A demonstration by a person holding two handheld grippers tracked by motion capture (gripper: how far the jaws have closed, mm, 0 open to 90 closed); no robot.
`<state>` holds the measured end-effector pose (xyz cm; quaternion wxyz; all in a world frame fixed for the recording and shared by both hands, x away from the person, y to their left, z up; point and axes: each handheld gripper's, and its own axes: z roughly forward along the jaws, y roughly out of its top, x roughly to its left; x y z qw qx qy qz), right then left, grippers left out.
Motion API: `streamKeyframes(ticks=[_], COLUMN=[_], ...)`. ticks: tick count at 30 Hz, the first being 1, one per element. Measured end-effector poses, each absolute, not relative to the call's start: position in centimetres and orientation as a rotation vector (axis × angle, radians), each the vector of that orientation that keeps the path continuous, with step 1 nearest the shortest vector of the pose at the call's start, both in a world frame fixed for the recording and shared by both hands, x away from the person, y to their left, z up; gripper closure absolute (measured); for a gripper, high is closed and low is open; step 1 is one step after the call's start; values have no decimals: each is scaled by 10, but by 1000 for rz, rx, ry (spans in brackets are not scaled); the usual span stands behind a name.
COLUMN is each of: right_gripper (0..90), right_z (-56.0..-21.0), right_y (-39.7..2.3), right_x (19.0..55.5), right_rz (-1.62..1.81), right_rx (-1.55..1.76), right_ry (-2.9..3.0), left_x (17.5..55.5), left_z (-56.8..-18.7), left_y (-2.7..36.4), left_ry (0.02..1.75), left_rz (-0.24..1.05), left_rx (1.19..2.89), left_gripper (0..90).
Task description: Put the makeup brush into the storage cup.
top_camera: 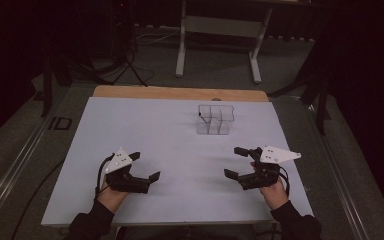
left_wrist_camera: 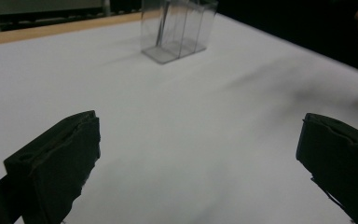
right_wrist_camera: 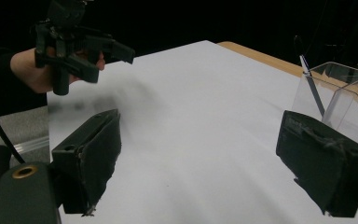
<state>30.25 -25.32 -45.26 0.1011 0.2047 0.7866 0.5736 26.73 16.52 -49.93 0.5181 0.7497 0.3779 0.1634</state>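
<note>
1. The left gripper [top_camera: 145, 166] hovers low over the near left of the white table [top_camera: 145, 125]; jaws spread wide, nothing between them.
2. The clear divided container [top_camera: 215, 119] stands toward the table's far edge, right of centre; a thin dark stick leans inside.
3. The right gripper [top_camera: 234, 161] hovers near right; jaws spread, empty.

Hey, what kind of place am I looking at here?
Probably a lab or recording studio, not a home: dark curtained surroundings, a table under a plain white sheet holding one clear plastic organizer, and a person holding the left gripper and right gripper, both cabled.
</note>
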Motion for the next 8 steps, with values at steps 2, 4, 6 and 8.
streamKeyframes(ticks=[2,4,6,8], right_gripper=[137,137,137,138], right_z=[-453,-453,-453,-454], right_y=[-254,-254,-254,-255], right_x=[302,302,302,302], right_rz=[1691,1687,1685,1684], right_rx=[604,603,604,607], right_ry=[2328,2328,2326,2328], left_x=[267,268,269,269], left_z=[-501,-502,-503,-504], left_y=[166,165,164,163], left_ry=[915,919,923,915], left_rz=[381,390,384,381], left_rx=[1798,1802,1800,1802], left_gripper=[1,1,1,1])
